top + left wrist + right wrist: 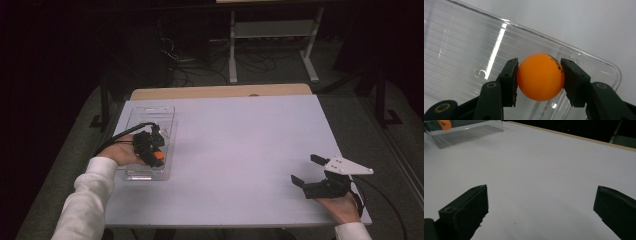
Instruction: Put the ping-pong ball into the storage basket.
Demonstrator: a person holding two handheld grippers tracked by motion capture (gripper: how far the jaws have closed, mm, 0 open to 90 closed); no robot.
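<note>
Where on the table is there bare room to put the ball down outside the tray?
Bare white table runs from the clear tray across to the right gripper, and back to the wooden far edge. Crowded only at the tray, where the left gripper clamps the orange ball.

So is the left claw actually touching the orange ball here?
Touching. The left gripper view shows the left claw with both pads pressed against opposite sides of the orange ball, no gap, above the clear tray.
</note>
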